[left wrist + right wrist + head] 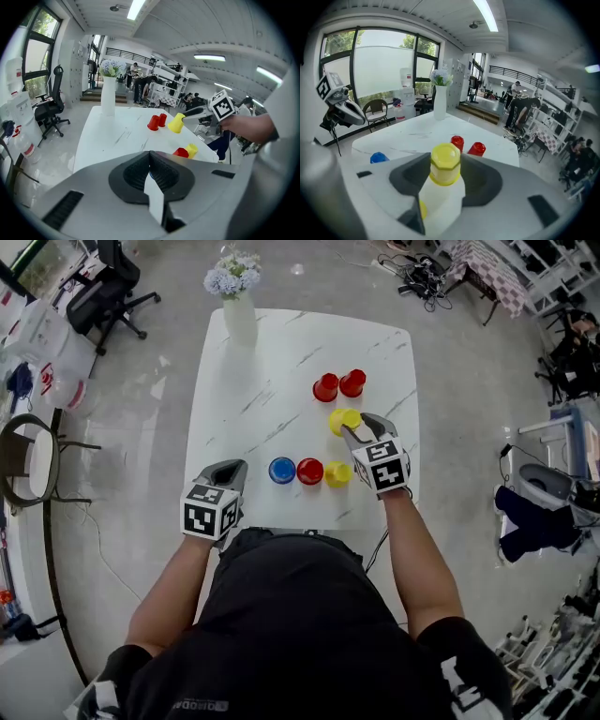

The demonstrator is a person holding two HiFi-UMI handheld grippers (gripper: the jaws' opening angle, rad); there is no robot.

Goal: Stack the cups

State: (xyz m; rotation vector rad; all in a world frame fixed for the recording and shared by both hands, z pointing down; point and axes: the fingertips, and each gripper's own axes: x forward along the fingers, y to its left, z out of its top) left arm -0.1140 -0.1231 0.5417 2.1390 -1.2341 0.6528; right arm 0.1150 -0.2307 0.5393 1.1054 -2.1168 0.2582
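My right gripper (pixel 354 432) is shut on an upside-down yellow cup (pixel 344 420), which it holds above the white marble table (pixel 253 409). In the right gripper view this yellow cup (pixel 445 164) sits between the jaws. Two red cups (pixel 325 387) (pixel 352 382) stand upside down behind it. A blue cup (pixel 282 470), a red cup (pixel 310 471) and a second yellow cup (pixel 337 473) stand in a row near the front edge. My left gripper (pixel 230 474) hovers at the front left edge, shut and empty, left of the blue cup.
A white vase with flowers (pixel 239 310) stands at the table's far left. A black office chair (pixel 108 292) and a round chair (pixel 33 460) are on the floor to the left. Racks and clutter (pixel 562 352) lie to the right.
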